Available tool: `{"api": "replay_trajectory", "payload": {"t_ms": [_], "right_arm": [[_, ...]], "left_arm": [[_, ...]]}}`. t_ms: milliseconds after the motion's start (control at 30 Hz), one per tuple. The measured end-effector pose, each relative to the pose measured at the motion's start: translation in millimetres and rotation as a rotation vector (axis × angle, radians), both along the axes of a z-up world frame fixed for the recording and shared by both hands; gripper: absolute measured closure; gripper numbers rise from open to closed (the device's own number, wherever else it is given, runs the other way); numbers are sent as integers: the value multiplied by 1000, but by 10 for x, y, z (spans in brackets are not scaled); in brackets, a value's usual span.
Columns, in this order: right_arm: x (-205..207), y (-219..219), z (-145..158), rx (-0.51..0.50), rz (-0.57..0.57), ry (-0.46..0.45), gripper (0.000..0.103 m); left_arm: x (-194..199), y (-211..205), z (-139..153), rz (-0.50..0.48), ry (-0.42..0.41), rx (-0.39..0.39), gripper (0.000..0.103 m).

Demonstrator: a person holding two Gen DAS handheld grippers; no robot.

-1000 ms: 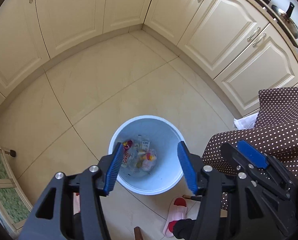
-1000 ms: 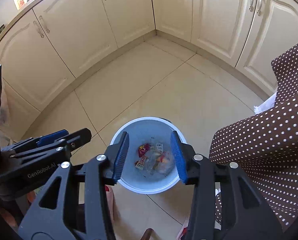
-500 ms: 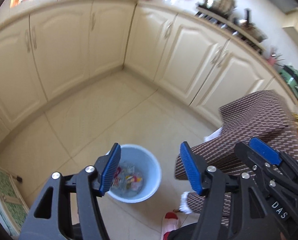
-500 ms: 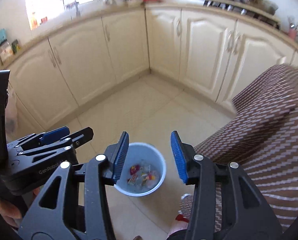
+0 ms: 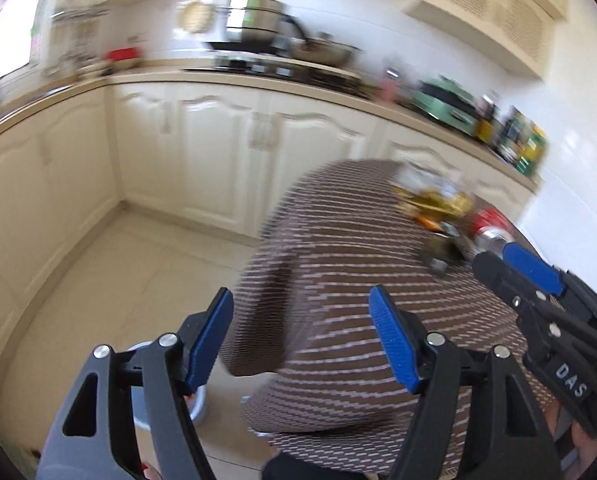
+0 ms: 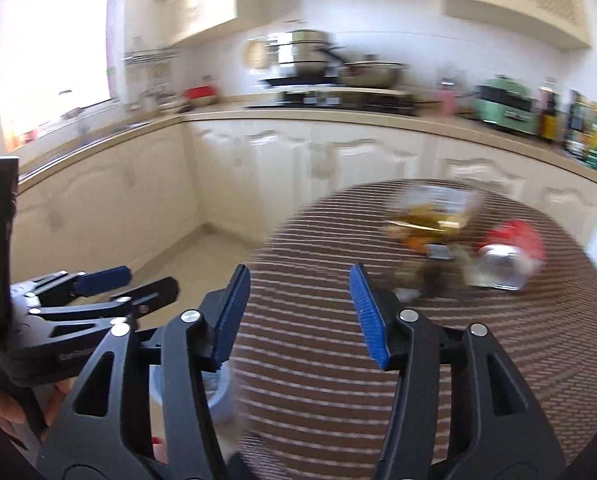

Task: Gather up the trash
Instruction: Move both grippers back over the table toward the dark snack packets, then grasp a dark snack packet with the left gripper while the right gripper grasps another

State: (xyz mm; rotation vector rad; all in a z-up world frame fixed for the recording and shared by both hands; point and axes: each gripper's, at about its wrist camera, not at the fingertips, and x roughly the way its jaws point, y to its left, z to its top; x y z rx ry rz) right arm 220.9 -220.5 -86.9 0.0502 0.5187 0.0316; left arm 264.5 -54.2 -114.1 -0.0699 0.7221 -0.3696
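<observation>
Both views are motion-blurred. A round table with a brown dotted cloth (image 5: 338,280) (image 6: 438,340) holds blurred trash at its far side: a red can (image 6: 510,252) (image 5: 488,224) on its side and yellow and dark wrappers (image 6: 430,220) (image 5: 434,204). My left gripper (image 5: 298,336) is open and empty, above the table's near edge. My right gripper (image 6: 298,312) is open and empty, over the cloth, short of the trash. The light blue bin (image 6: 218,396) (image 5: 196,404) stands on the floor beside the table, mostly hidden behind the fingers.
Cream cabinets (image 6: 278,168) run along the walls under a counter with pots (image 6: 306,52), a green appliance (image 6: 506,104) and bottles. The right gripper's body shows at the right of the left wrist view (image 5: 538,300). The left gripper's body shows in the right wrist view (image 6: 78,300).
Both grippers have swung up from looking down into the bin to looking across the table and counter. The bin has dropped to the bottom of both views. Both stay open and empty.
</observation>
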Motion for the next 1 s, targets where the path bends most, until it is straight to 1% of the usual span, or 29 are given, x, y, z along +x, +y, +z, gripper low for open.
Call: {"api": "replay_trajectory", "payload": {"t_ms": [33,133,200,300,433,500,533,600,700,733,767,800,833,867,900,933,1000], "right_arm": [[-34,-155,-1,2,-30,3,50],[-36,-659,-86,18,-114,43,50],[-12,-905,-150,22,-155,70,48],[-23,-1203,-252,41,-192,104,47],[107,-1401,-356,57,-211,143,46],[160,-1473,-387,66,-212,158,45],[173,-1463,-388,73,-208,161,45],[234,-1509,-397,84,-198,165,44],[315,-1520,-417,83,-192,177,43],[340,-1546,-423,86,-190,180,43],[361,-1552,-427,89,-188,183,43],[394,-1548,-435,89,-183,189,43],[418,-1541,-432,87,-180,192,43],[450,-1522,-436,81,-175,198,43],[478,-1508,-440,75,-172,202,43],[507,-1480,-444,66,-167,206,43],[568,-1427,-462,51,-155,219,43]], "left_arm": [[22,-207,4,-42,7,14,34],[106,-694,-21,-124,28,48,34],[210,-976,-65,-162,49,67,34],[367,-1303,-167,-192,76,93,34],[573,-1658,-306,-209,107,130,34],[647,-1772,-360,-221,117,141,34],[696,-1835,-405,-228,128,159,34],[766,-1904,-462,-235,147,181,34],[863,-1959,-523,-235,166,183,34],[866,-1981,-529,-237,160,188,34],[865,-2001,-533,-238,153,197,37],[852,-2020,-533,-238,137,213,57],[844,-2024,-526,-231,123,225,69],[841,-2005,-518,-239,123,209,73],[842,-1979,-509,-246,127,193,82],[846,-1929,-502,-250,128,171,88],[841,-1818,-488,-248,136,122,92]]}}
